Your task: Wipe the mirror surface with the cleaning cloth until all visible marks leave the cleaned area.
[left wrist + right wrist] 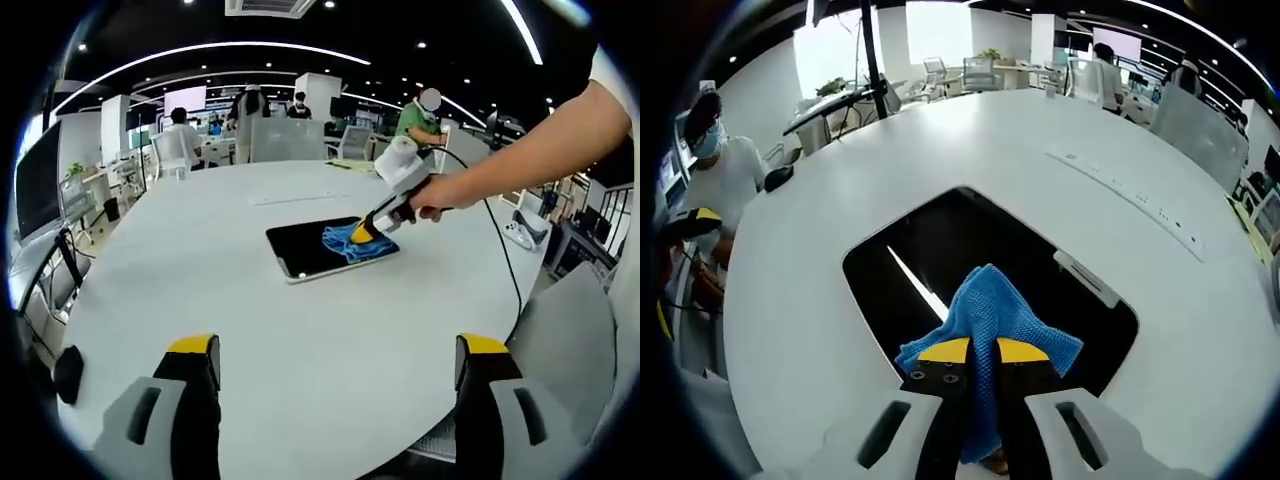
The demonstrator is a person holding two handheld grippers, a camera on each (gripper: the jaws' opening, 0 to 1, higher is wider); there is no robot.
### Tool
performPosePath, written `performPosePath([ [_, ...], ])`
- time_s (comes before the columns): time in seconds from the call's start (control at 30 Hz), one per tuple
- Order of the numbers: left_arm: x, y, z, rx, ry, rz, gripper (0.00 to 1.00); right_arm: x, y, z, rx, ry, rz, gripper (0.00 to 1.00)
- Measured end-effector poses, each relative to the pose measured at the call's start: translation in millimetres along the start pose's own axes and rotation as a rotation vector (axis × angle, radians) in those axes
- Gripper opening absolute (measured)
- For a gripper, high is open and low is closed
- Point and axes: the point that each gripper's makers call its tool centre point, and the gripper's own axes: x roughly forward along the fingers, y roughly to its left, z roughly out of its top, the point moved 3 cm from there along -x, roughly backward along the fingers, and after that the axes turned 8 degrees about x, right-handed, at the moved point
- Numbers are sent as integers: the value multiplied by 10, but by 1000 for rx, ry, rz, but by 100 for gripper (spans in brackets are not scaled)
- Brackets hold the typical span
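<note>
A dark rectangular mirror lies flat in the middle of the white round table. A blue cleaning cloth rests on the mirror's right part. My right gripper is shut on the blue cloth and presses it onto the glass; a hand holds it from the right. My left gripper hovers open over the table's near edge, well short of the mirror, with nothing between its yellow-tipped fingers.
A grey chair back stands at the table's right side. A black object sits off the left edge. A flat cover strip lies in the tabletop beyond the mirror. People sit at desks behind. A person stands at the left.
</note>
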Motion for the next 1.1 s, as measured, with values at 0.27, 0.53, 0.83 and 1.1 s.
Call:
performPosePath([
  [0.27,-16,23,-4,-7,-7,12,99,-7,72,20,3,-7,1,4],
  [0.53,-18,-4,26,-8,-12,13,99,59,78,78,1,-11,1,4],
  [0.83,-41,5,23,-16,-13,18,99,97,127,104,-2,-12,4,4],
  [1.1,-46,19,6,-25,-17,21,99,109,140,128,-4,-15,4,4],
])
